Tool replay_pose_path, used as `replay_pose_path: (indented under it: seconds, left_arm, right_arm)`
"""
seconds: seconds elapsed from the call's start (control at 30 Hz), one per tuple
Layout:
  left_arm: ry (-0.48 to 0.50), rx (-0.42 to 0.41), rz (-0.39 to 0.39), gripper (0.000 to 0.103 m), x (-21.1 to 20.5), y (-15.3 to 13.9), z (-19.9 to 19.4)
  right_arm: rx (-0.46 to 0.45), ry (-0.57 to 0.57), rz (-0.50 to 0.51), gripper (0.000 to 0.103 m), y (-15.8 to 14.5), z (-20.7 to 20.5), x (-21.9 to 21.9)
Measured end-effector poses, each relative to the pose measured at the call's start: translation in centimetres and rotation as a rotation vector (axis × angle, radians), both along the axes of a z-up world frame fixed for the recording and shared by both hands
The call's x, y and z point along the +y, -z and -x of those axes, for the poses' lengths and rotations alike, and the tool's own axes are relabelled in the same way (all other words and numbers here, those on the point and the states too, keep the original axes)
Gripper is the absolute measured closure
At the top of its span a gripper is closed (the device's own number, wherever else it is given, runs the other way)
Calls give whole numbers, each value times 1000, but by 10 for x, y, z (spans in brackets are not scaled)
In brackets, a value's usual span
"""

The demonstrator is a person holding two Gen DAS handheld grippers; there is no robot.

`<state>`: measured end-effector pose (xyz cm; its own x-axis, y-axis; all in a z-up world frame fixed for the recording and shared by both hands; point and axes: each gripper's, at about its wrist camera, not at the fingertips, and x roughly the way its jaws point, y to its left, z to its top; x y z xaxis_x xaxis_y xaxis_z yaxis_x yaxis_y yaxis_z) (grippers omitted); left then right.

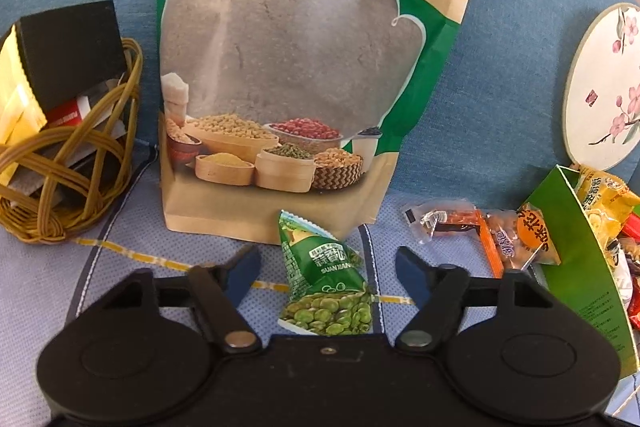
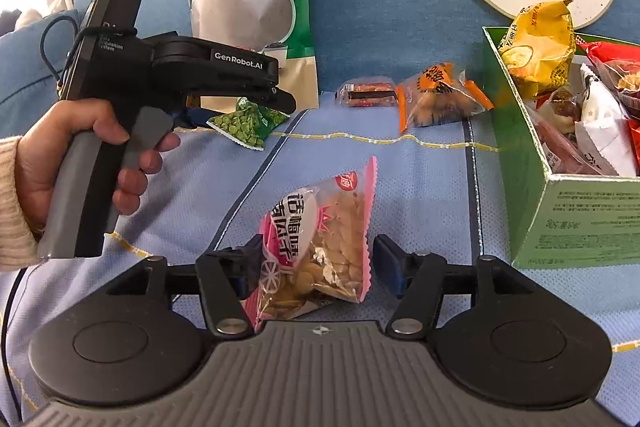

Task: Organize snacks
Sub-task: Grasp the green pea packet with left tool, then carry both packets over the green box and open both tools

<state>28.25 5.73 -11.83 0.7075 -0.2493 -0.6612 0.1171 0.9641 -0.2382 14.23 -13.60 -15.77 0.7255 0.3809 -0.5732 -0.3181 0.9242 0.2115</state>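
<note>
1. The left hand-held gripper (image 1: 326,263) has its jaws apart on either side of a small green foil packet of broad beans (image 1: 326,287); neither pad touches it, so nothing is clamped yet. The packet lies on the light-blue quilted sofa seat (image 1: 120,267), just in front of a tall kraft-and-green grain pouch (image 1: 304,67) propped against the blue backrest.
2. The right hand-held gripper (image 2: 316,267) straddles a pink-edged clear packet of pale seeds (image 2: 320,247) near the seat's front edge. One pad looks to touch the packet, the other stands clear, so the jaws are not closed on it.
3. A green cardboard box (image 2: 576,223), open-topped and partly filled with wrapped snacks, sits at the seat's right side, probably the collecting place.
4. Two orange-wrapped snacks (image 2: 436,95) wait loose by the backrest, beside the box.
</note>
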Motion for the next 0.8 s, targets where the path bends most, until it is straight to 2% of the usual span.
replay_pose_path:
  seconds: [0.03,0.13,0.27,0.47,0.6,0.8]
  left_arm:
    - [21,8,-19,74,-3,1,-2]
    - [48,27,-9,74,-6,1,1]
    - [106,24,-28,77,-13,-5,20]
    - [160,-27,40,77,-26,-39,42]
    - [229,-105,78,77,-46,-71,57]
    - [345,-176,125,76,-91,-103,73]
  right_arm:
    - [-3,-7,6,27,-1,0,0]
    - [-11,-23,12,33,-3,5,-2]
    - [-35,-32,8,35,-8,15,-7]
    - [-121,-1,-31,35,-36,33,-27]
    - [-221,51,-44,35,-66,43,-54]
    - [-323,220,-14,35,-90,49,-114]
